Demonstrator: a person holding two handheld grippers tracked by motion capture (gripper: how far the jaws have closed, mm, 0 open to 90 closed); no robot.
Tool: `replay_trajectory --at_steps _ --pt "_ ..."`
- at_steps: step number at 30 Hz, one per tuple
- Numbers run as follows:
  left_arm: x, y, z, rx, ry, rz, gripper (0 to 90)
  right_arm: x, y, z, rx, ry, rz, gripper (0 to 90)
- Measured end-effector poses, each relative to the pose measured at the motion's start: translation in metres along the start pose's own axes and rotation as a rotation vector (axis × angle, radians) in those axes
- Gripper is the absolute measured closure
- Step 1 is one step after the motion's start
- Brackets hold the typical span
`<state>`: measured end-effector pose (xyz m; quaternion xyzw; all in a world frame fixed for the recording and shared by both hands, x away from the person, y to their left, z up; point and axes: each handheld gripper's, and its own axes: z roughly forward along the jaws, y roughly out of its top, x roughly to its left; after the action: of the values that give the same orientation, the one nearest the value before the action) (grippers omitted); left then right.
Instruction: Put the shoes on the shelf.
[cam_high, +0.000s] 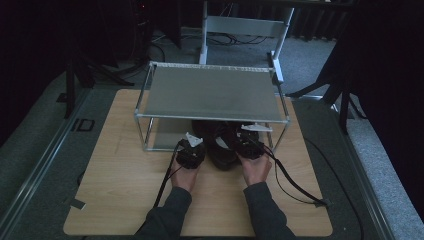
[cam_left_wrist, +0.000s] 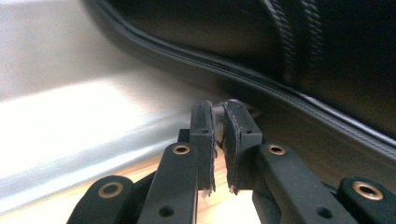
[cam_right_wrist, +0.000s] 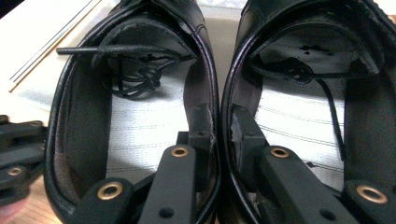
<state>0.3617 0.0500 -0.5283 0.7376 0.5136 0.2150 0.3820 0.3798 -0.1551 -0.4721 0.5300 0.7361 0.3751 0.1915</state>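
A pair of black lace-up shoes (cam_high: 222, 150) stands side by side on the table, toes under the metal rack (cam_high: 212, 92). In the right gripper view one jaw reaches inside the left shoe (cam_right_wrist: 140, 121) and the other inside the right shoe (cam_right_wrist: 299, 116). My right gripper (cam_right_wrist: 219, 123) is shut on their two adjoining inner walls, pinching them together. My left gripper (cam_left_wrist: 218, 114) sits low beside the outer sole edge of a shoe (cam_left_wrist: 303, 60). Its jaws stand a narrow gap apart, with a small pale scrap at the tips and no grip that I can see. Both grippers (cam_high: 192, 147) (cam_high: 248, 139) flank the shoes.
The rack has a grey top shelf and a lower metal plate (cam_left_wrist: 70, 116), on thin metal posts (cam_high: 146, 135). It stands on a wooden board (cam_high: 125, 190). Cables (cam_high: 290, 180) trail from both grippers toward the front edge. Dark floor and stands surround the board.
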Motion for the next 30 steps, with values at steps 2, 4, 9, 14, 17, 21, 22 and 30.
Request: replay_trajectory --at_steps 2,4,9,14,17,21,22,30 --pt "0.002 0.000 -0.003 -0.018 0.013 -0.011 84.9 0.001 0.000 0.000 0.002 -0.008 -0.008 80.9" --pt "0.003 0.001 -0.004 -0.032 0.002 -0.019 87.1 0.001 0.001 0.001 0.001 -0.016 -0.011 80.8" --pt "0.000 0.003 0.005 -0.038 -0.033 -0.013 89.7 0.003 0.002 0.003 -0.002 -0.006 -0.013 80.8" --pt "0.007 0.005 0.015 -0.055 -0.068 -0.052 90.0 0.005 -0.001 0.006 -0.020 -0.013 -0.029 80.8" --pt "0.007 0.007 0.018 -0.061 -0.064 -0.057 90.0 0.006 -0.001 0.008 -0.035 -0.025 -0.029 80.9" --pt "0.007 0.014 0.024 -0.083 -0.063 -0.064 90.0 0.004 0.000 0.011 -0.077 -0.049 -0.014 80.9" --pt "0.007 0.016 0.025 -0.089 -0.071 -0.062 90.0 0.004 0.000 0.012 -0.088 -0.054 -0.012 80.9" --pt "0.003 0.021 0.031 -0.086 -0.060 -0.054 90.0 0.002 0.002 0.026 -0.138 -0.092 0.051 80.9"
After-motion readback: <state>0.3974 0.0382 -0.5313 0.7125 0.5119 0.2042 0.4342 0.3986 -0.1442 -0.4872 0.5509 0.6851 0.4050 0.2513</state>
